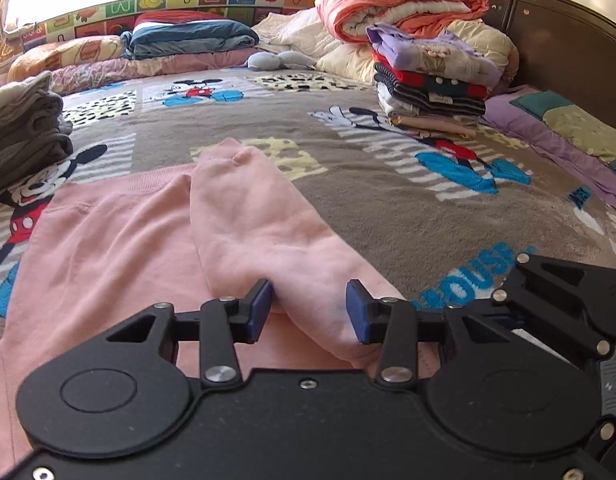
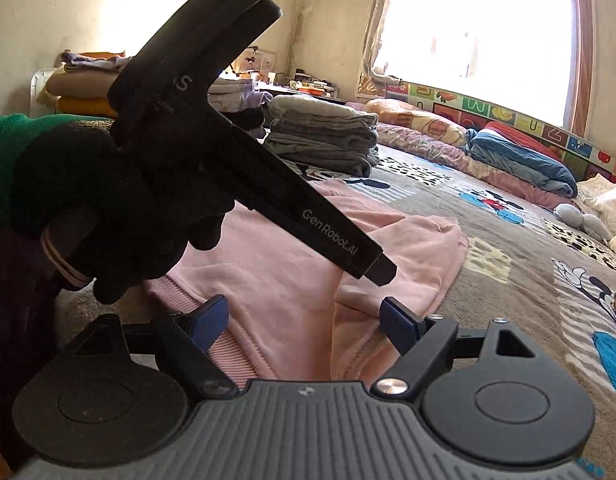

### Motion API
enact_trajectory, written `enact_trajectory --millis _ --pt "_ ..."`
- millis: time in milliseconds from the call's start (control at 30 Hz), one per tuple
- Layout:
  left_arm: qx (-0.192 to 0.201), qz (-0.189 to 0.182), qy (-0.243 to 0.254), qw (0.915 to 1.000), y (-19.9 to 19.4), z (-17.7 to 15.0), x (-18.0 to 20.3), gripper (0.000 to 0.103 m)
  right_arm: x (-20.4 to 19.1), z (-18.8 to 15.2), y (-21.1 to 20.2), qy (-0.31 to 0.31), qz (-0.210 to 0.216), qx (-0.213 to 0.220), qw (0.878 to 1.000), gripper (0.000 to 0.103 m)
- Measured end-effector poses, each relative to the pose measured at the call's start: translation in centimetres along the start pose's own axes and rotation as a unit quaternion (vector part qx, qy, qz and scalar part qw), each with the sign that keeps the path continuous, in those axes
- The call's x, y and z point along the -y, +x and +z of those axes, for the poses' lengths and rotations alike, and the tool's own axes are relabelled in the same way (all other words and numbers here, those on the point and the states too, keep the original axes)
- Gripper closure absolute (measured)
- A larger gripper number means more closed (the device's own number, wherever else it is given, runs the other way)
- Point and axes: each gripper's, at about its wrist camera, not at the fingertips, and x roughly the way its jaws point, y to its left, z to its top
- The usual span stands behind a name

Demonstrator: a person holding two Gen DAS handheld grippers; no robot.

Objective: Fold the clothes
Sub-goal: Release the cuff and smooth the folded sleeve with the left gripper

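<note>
A pink sweatshirt [image 1: 119, 248] lies flat on the Mickey Mouse blanket [image 1: 388, 208], with one sleeve [image 1: 251, 216] folded over its body. My left gripper [image 1: 310, 311] is shut on the near end of that sleeve, which forms a raised ridge between the blue pads. In the right wrist view the left gripper [image 2: 382, 270] reaches in from the left, held by a black-gloved hand [image 2: 107, 200], its tip at a fold in the sweatshirt [image 2: 291, 264]. My right gripper [image 2: 303, 326] stands wide open just above the ribbed hem [image 2: 235, 352], pressing on nothing.
A grey folded stack [image 1: 23, 132] sits left of the sweatshirt. A colourful folded stack [image 1: 428, 88] and an orange quilt [image 1: 396, 4] stand at the far right by the dark headboard [image 1: 568, 40]. Pillows, a blue blanket [image 1: 187, 40] and a plush toy [image 1: 283, 60] line the far edge.
</note>
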Motion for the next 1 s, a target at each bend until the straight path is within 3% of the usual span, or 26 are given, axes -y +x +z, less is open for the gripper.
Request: enact_trajectory --millis 100,233,367,433,500,567,600,633,667,767,833,933,1000 --pt "-0.004 0.006 0.005 1.0000 0.4 -1.2 -0.1 0.062 0.4 -0.5 1.8 0.036 0.017 -0.046 0.998 0.020" --pt "0.018 0.010 -0.002 0.9998 -0.8 -0.6 -0.3 0.062 0.5 -1.1 2.3 0.063 0.039 -0.050 0.996 0.019" --pt "0.020 0.018 -0.071 0.9971 -0.9 -0.3 -2.3 0.062 0.4 -1.5 2.0 0.074 0.042 -0.043 0.995 0.019" --pt "0.018 -0.016 -0.180 0.9834 -0.7 -0.7 -5.0 0.062 0.4 -1.7 1.7 0.078 0.041 -0.038 0.995 0.019" --pt "0.018 -0.055 -0.290 0.9554 -0.4 -1.4 -7.4 0.062 0.5 -1.9 1.2 0.093 0.043 -0.032 0.994 0.019" --pt "0.014 -0.078 -0.365 0.9277 0.4 -1.9 -8.8 0.064 1.2 -2.0 1.0 0.120 0.051 -0.024 0.991 0.019" --pt "0.014 -0.079 -0.387 0.9186 0.7 -2.0 -9.1 0.069 1.5 -2.1 0.9 0.134 0.056 -0.020 0.989 0.019" --pt "0.015 -0.077 -0.392 0.9167 0.8 -1.9 -9.1 0.079 1.9 -2.2 0.8 0.147 0.060 -0.017 0.987 0.019" --pt "0.015 -0.073 -0.394 0.9160 0.9 -1.8 -9.1 0.087 2.2 -2.3 0.8 0.160 0.065 -0.013 0.985 0.019" --pt "0.035 -0.040 -0.352 0.9344 0.3 -1.0 -8.4 0.102 2.8 -2.7 0.7 0.186 0.075 -0.006 0.980 0.019" --pt "0.049 -0.026 -0.321 0.9456 -0.2 -0.4 -8.1 0.102 2.8 -2.7 0.6 0.183 0.077 -0.007 0.980 0.019" --pt "0.035 -0.009 -0.308 0.9506 -0.1 -0.3 -8.5 0.101 3.0 -2.7 0.6 0.188 0.081 -0.008 0.979 0.019" --pt "0.045 0.014 -0.281 0.9584 -0.7 0.1 -7.8 0.101 3.0 -2.8 0.5 0.191 0.082 -0.004 0.978 0.019"
